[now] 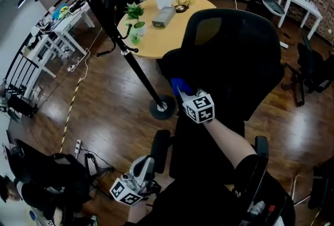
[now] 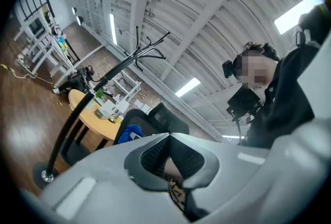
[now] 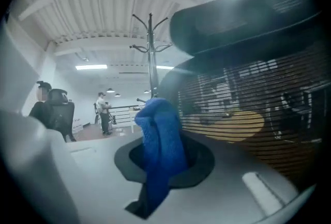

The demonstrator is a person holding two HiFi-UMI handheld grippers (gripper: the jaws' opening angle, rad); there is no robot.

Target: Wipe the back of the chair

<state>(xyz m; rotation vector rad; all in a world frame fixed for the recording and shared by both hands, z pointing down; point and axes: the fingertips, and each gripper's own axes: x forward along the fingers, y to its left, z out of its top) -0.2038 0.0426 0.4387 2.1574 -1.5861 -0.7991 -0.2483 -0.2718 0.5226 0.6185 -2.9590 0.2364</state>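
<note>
Where the dark plank floor (image 1: 104, 115) opens out, a black office chair (image 1: 229, 47) fills the middle of the head view: broad curved back, fine see-through mesh in a hard rim, padded headrest on top. Beyond it stands a round table (image 1: 151, 42) with a pale wood top, and beside that a black coat stand (image 1: 136, 69), a thin metal pole on a disc foot. On the table sits a small green plant (image 1: 134, 11) in a white pot. Right gripper (image 1: 180, 92), carrying its marker cube (image 1: 200, 107), is held out at the left edge of the chair back, about mid-height. Its jaws are clamped on a blue cloth (image 1: 177, 84), a knitted, nubbly fold bunched upward. In the right gripper view the cloth (image 3: 160, 135) rises just beside the mesh (image 3: 258, 109), through which the table top shows; actual contact can't be made out. Left gripper (image 1: 142, 167) hangs low near the person's body, well apart from the chair, jaws pressed together with nothing between them.
</note>
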